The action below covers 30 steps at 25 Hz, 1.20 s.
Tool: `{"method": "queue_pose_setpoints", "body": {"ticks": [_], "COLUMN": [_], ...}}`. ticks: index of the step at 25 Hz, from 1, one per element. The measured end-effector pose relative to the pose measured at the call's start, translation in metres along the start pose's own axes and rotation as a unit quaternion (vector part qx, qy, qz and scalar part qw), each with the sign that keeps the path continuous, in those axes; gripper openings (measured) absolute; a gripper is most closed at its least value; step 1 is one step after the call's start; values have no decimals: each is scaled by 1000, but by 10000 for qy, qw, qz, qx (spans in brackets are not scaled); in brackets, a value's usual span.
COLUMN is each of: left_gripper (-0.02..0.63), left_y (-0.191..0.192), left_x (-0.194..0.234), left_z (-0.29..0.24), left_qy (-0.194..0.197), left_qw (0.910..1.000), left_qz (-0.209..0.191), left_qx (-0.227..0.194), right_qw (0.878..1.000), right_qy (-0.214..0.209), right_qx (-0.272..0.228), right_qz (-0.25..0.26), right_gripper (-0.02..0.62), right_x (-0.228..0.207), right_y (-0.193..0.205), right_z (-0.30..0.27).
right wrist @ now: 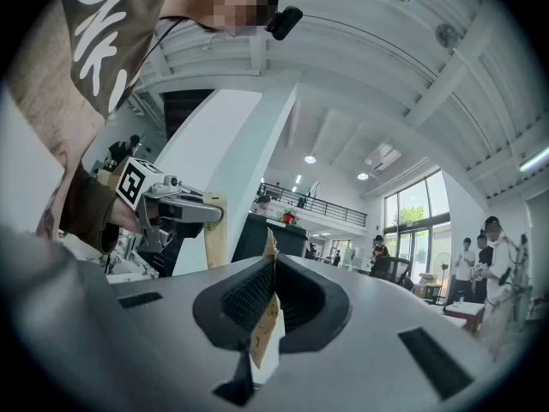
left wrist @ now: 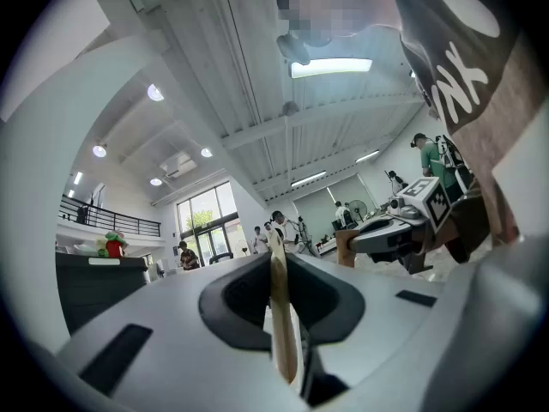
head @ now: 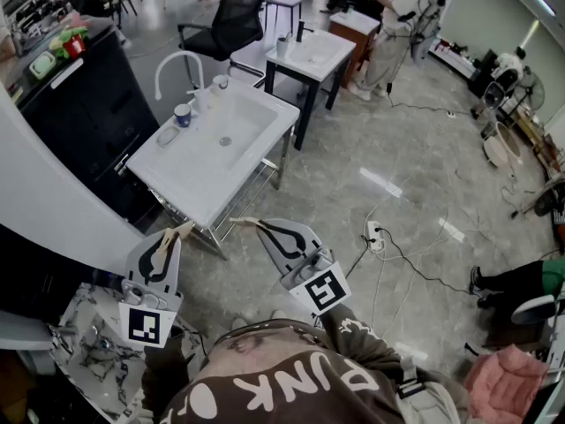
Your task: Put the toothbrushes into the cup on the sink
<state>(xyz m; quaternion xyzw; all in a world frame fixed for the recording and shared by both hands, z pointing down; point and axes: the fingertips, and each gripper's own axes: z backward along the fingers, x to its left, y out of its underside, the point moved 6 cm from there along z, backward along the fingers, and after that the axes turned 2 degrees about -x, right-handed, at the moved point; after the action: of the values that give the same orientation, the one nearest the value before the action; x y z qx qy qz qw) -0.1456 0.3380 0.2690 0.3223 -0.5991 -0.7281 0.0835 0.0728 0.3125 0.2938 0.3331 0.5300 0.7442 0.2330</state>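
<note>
The white sink stands ahead and to the left, with a blue-and-white cup on its back rim beside the curved faucet. Both grippers hover low, short of the sink's near corner. My left gripper is shut on a pale wooden toothbrush handle that stands upright between its jaws. My right gripper is shut on a second wooden toothbrush handle, whose end sticks out to the left. Neither brush head shows clearly.
A soap dish and a small cup also sit on the sink. Behind it are a second white table, a black office chair and a standing person. A power strip with cables lies on the floor at right. A black cabinet stands at left.
</note>
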Motion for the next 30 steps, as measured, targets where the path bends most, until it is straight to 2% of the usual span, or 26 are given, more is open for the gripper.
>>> {"method": "queue_pose_setpoints", "body": {"ticks": [9,30], "left_gripper": [40,40], "left_y": [1,-7], "left_x": [3,-19], "left_z": [-3,-32], "left_qy": [-8,-64], "left_qw": [10000,9999], "left_qz": [17,-108], "left_qx": [-96,106], "right_qw": [10000,9999], "right_qy": [-19,-31], "right_qx": [-6,-122], "right_qz": [-22,-90], "right_gripper": [11,12], "right_x": [-2,-36], "right_y": [3,11], "right_z": [-3,16]}}
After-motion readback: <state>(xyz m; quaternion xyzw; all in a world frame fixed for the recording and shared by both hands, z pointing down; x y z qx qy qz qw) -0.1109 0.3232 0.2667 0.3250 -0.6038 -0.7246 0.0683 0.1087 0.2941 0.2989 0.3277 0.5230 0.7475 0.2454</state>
